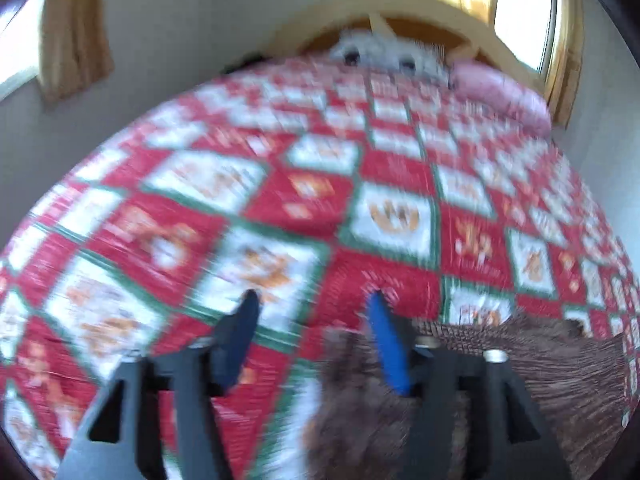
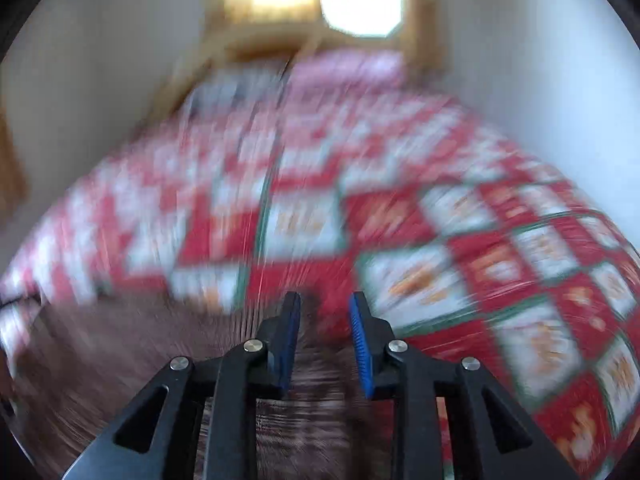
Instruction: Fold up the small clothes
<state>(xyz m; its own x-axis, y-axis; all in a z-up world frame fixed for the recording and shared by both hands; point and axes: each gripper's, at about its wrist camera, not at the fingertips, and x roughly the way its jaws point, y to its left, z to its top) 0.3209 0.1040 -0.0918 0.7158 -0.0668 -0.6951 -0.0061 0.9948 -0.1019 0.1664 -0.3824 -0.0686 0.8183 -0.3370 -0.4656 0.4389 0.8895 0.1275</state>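
A brown striped garment (image 1: 560, 364) lies on the red, white and green patchwork quilt (image 1: 304, 200), low and right in the left wrist view. My left gripper (image 1: 314, 300) is open, its jaws wide apart above the garment's left edge, holding nothing. In the right wrist view the same brown garment (image 2: 120, 360) fills the lower left and runs under my right gripper (image 2: 325, 300), which is open with a moderate gap and empty. Both views are blurred by motion.
The quilt (image 2: 480, 280) covers a bed. A pink pillow (image 1: 500, 96) and a white plush toy (image 1: 384, 52) lie at the wooden headboard (image 1: 424, 8). White walls flank the bed, with curtained windows (image 1: 520, 8) behind.
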